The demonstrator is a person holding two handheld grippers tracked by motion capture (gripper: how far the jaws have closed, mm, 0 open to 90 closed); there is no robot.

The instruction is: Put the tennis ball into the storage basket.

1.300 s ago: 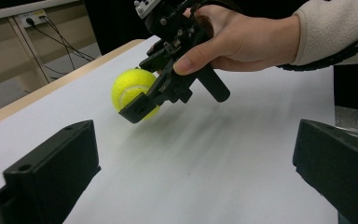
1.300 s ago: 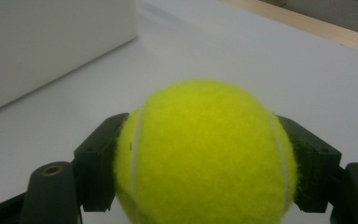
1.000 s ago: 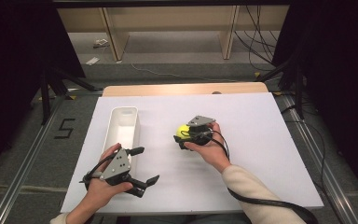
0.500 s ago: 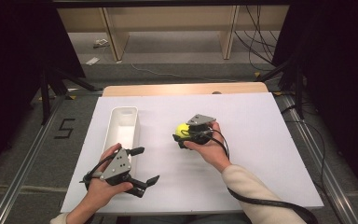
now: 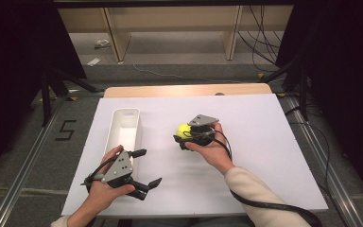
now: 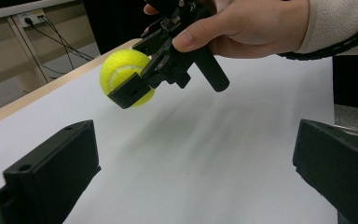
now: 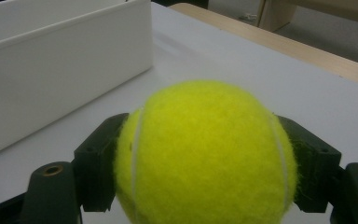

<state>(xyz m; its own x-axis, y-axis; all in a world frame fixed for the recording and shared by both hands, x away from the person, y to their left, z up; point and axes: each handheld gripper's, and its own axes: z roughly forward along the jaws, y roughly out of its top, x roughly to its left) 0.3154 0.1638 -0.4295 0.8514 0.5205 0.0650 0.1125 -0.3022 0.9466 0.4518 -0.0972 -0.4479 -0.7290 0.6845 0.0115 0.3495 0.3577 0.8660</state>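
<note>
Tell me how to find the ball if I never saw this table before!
Look at the big white table and find the long white bin on its left half. Just to the right of that bin, the right gripper is clamped on the ball. It is the only round, fuzzy, bright yellow thing there.

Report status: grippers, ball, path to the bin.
Right gripper shut on tennis ball, held off the table. Left gripper open, empty, near the white bin. Nothing between ball and bin.
</note>
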